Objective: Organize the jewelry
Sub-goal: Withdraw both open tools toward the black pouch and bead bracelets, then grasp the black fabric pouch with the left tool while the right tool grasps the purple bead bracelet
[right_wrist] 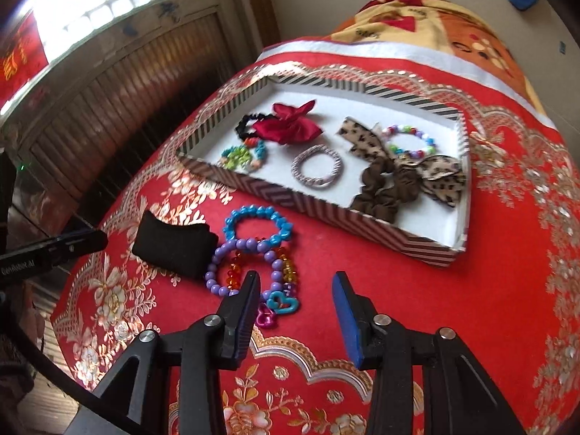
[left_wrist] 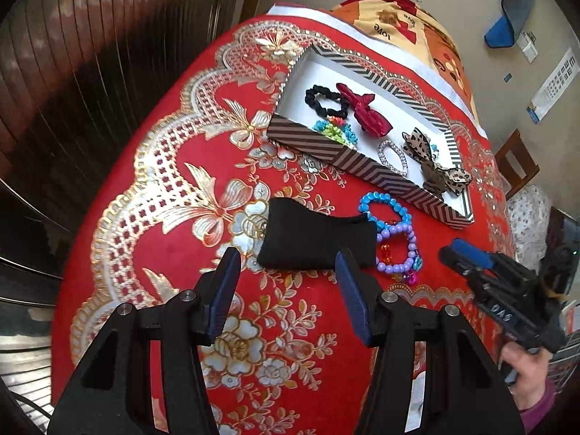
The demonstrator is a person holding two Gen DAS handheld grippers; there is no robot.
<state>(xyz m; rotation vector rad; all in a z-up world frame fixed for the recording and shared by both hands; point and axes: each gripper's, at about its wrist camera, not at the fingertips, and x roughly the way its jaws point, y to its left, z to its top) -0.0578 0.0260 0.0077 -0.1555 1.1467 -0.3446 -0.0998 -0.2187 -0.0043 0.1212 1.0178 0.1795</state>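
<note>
Two grippers over the red tablecloth [left_wrist: 174, 239], one in each of my hands. My left gripper [left_wrist: 288, 264] has its jaws spread wide and nothing between the pads; it points steeply down at the black fabric pouch [left_wrist: 308, 239], which lies flat on the cloth just beyond the fingertips. No contact with the pouch that I can see.

My right gripper [right_wrist: 297, 286] also stands released, jaws parted with bare cloth between them. Its left finger [right_wrist: 246, 301] sits over the near edge of the bracelet pile; whether it touches the beads I cannot tell.

The pile: a blue bead bracelet [right_wrist: 257, 226], a purple bead bracelet [right_wrist: 243, 264] overlapping it, and a strand of orange and clear beads [right_wrist: 286, 268] inside the purple loop, with a teal heart charm [right_wrist: 282, 302] and a pink charm [right_wrist: 264, 317] at the near end. The purple bracelet touches the right edge of the pouch.

Beyond the pile is the striped box [right_wrist: 304, 195], open, white inside. Contents: black scrunchie [right_wrist: 244, 125], dark red bow tie [right_wrist: 290, 125], multicoloured bead bracelet [right_wrist: 243, 156] in the left part; silver ring-shaped hair tie [right_wrist: 317, 170] in the middle; brown scrunchie [right_wrist: 380, 190], leopard-print bow [right_wrist: 435, 174] and a pastel bead bracelet [right_wrist: 409, 143] to the right.

In the left wrist view, my right hand [left_wrist: 525, 366] shows at the lower right edge.
</note>
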